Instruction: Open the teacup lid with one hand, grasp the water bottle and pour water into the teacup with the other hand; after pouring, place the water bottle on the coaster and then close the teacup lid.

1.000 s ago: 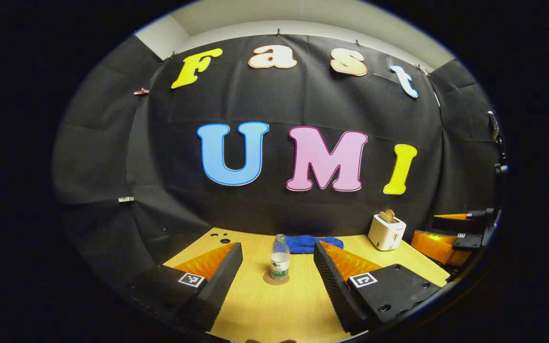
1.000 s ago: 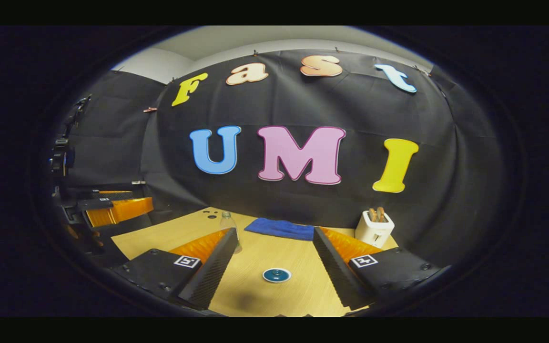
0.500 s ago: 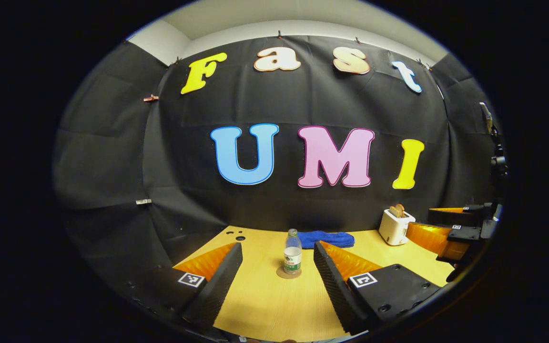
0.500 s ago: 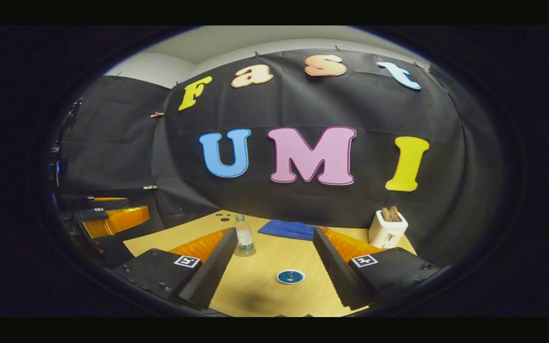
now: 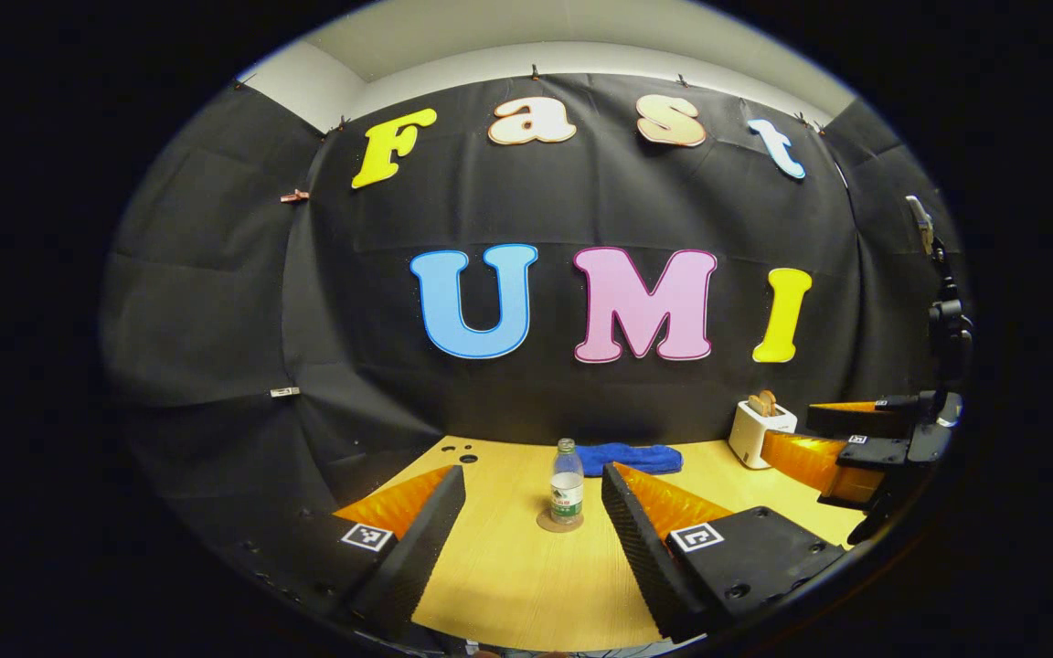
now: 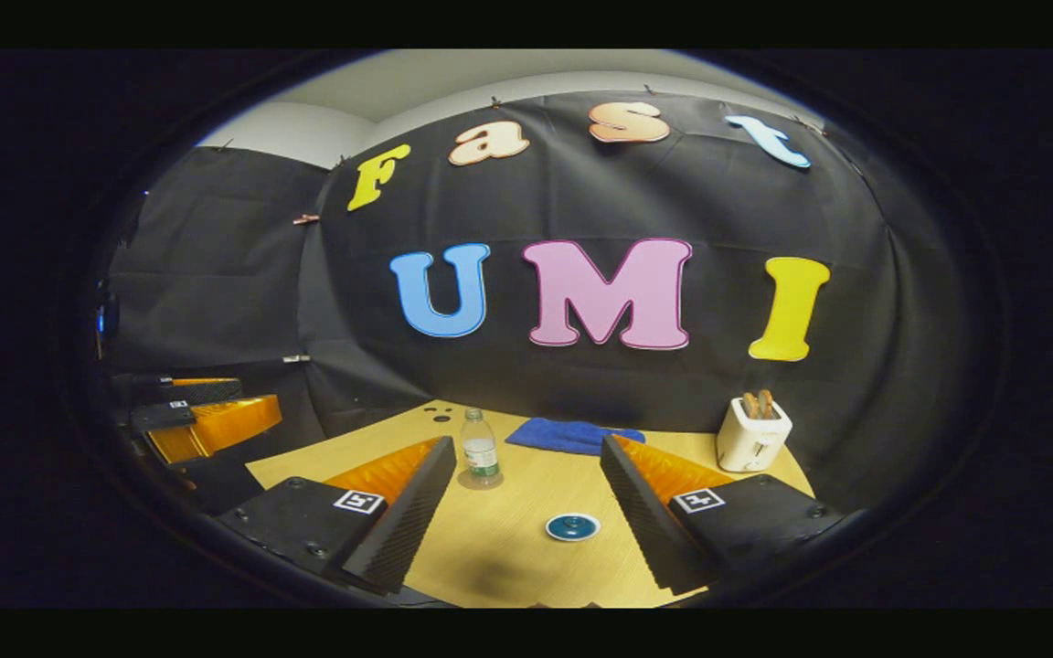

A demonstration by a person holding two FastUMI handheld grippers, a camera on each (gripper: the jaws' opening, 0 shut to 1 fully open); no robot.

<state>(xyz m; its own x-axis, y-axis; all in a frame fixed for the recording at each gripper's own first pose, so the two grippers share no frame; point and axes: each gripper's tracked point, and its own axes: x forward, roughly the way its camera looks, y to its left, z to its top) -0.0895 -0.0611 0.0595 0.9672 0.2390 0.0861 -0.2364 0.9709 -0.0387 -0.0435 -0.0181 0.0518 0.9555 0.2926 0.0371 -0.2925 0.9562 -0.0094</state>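
A clear water bottle (image 5: 567, 480) with a green label stands upright on a round coaster (image 5: 559, 523) mid-table. My left gripper (image 5: 534, 473) is open and empty, well back from the bottle, which shows between its fingers. In the right gripper view the bottle (image 6: 480, 454) stands left of centre on the coaster (image 6: 479, 480). The teacup (image 6: 572, 526), with its teal lid on, sits nearer, between the fingers of my open, empty right gripper (image 6: 527, 445). The right gripper (image 5: 856, 439) also shows at the far right, and the left gripper (image 6: 207, 420) at the far left.
A white toaster (image 5: 762, 429) with bread in it stands at the back right of the wooden table (image 5: 508, 585). A blue cloth (image 5: 627, 457) lies against the back wall behind the bottle. Small dark holes mark the table's far left corner (image 6: 440, 416).
Both grippers have drawn back and stayed open. The bottle looks smaller and farther right in the left view. In the right view it has come out from behind the finger, and the teacup shifted right.
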